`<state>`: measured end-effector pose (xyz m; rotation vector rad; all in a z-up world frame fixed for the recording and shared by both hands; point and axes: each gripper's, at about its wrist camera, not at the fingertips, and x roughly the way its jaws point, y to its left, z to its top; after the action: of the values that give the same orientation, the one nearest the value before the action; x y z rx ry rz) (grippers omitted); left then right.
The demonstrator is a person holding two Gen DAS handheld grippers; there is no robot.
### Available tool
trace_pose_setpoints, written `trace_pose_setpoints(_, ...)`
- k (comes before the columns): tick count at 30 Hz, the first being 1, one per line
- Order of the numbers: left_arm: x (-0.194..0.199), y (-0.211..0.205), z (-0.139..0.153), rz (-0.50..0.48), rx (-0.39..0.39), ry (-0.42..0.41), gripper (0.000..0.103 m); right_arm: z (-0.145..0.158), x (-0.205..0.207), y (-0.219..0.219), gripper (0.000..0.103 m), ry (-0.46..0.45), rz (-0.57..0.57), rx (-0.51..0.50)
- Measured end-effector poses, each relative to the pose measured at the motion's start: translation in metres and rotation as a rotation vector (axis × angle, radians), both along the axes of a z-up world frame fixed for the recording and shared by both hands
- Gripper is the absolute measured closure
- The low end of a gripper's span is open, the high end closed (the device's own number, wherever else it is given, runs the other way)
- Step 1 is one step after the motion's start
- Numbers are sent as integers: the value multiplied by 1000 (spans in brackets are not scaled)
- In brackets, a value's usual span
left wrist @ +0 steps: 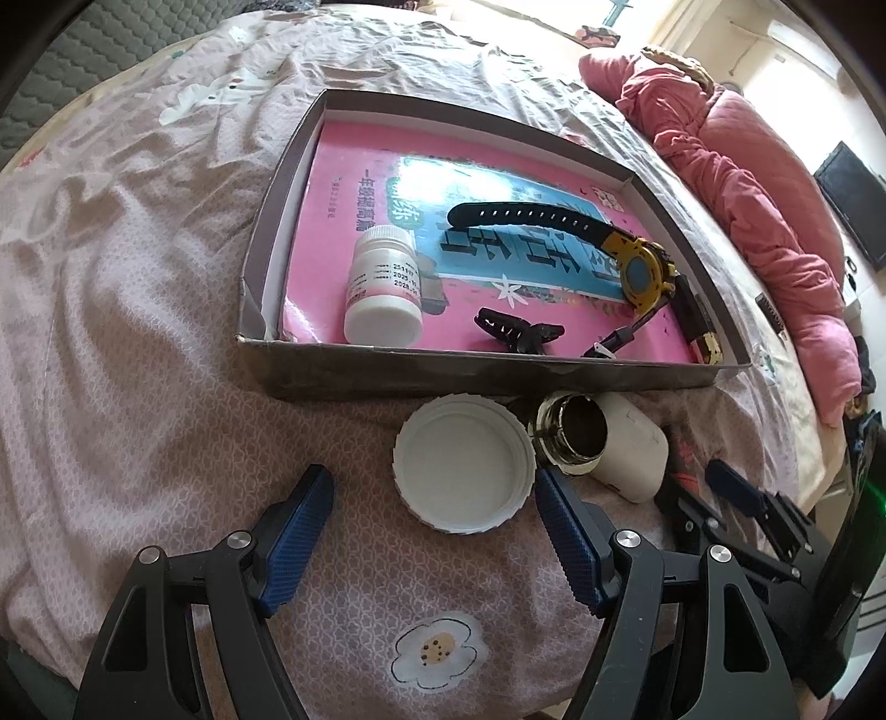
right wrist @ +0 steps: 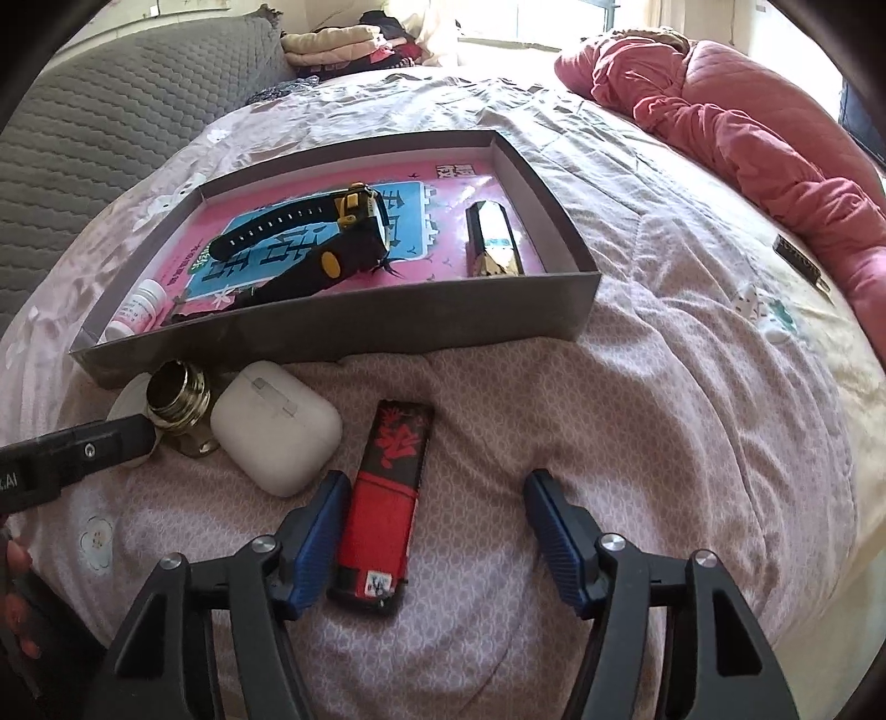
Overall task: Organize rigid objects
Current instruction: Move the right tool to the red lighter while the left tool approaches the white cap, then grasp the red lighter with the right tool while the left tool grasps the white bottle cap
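Two claws: I'm holding both apart, gripping nothing.
Right claw (right wrist: pixel 432 531): I'm straddling the lighter (right wrist: pixel 385 512), left pad touching it, likely to grab it.
Left claw (left wrist: pixel 434 531): I'm hovering near the lid (left wrist: pixel 462 462).
Beside: jar (left wrist: pixel 567 437) and case (left wrist: pixel 631 451) are waiting outside.
Box (left wrist: pixel 443 371): it's already holding watch (left wrist: pixel 642 271), bottle (left wrist: pixel 385 288), clip (left wrist: pixel 515 329).

Bed covered by pale pink patterned sheet (right wrist: pixel 637 399) with small flower and rabbit prints. Rumpled coral-pink quilt (right wrist: pixel 736 133) heaped along the bed's far right edge. Grey quilted headboard pad (right wrist: pixel 111 105) at the bed's left end; folded clothes pile (right wrist: pixel 343 44) beyond it. Dark flat screen (left wrist: pixel 853 199) past the quilt.
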<state>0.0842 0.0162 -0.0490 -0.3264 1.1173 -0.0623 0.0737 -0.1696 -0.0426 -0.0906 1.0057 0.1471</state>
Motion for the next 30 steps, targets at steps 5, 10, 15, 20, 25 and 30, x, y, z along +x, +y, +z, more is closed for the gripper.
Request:
trace_pose_setpoints(5,3,0,-2,3,-1,2,26,-2,8,-1,44,17,1,18)
trace_pose_setpoints(10,6,-2,-4,1,10,0,26,-6,13,2,45,23,25,2)
trace_pose_setpoints(15,9,-4,-5,-1,22,-5,26,-7,14,0,45,27,21,21)
trace_pose_setpoints(20,9,-6,-7,-7,37,-8,26,-7,12,-1,45,23,32,21)
trace_pose_setpoints(25,13,-14,-10,-23,86,-1,26,-5,11,-6,55,20,17,28)
trace_pose_setpoints(30,15,-14,-10,-21,89,-2,26,-3,9,-15,70,18,-4,47)
